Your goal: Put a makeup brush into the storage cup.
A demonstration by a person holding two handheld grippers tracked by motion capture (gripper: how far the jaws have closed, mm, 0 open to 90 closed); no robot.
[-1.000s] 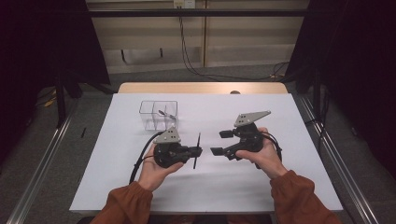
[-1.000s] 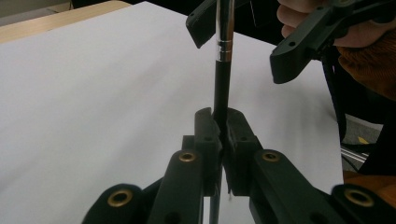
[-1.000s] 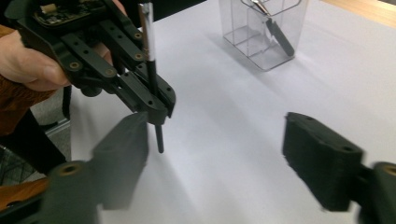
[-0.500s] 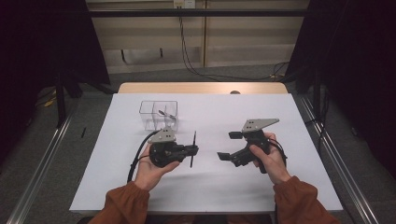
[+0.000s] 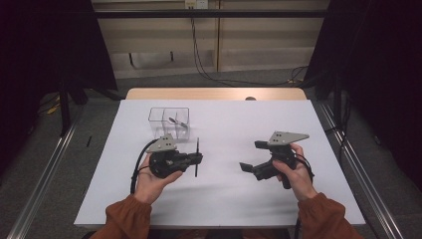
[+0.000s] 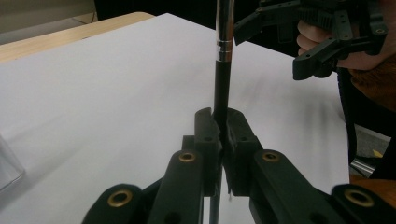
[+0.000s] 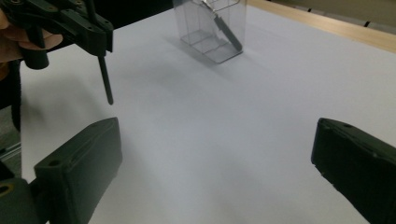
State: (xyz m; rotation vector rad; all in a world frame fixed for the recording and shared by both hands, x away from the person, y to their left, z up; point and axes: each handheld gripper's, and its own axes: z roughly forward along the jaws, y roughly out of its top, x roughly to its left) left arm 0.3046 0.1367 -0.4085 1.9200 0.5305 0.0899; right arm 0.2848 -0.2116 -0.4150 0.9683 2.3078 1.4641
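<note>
Rod [image 5: 197,157], thin and black with a metal end, is clamped upright between the pads of the left tool [image 5: 195,158], above the white bench [image 5: 224,199] near its middle. The right tool [image 5: 253,157] is held well apart to the right, its jaws having just been opening, now wide with nothing between. A clear compartmented box [image 5: 169,122] is seen farther off.

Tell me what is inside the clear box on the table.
The clear box has two compartments; a slim utensil with a metal end leans in the right one. Glare hides whether the left compartment holds anything.
</note>
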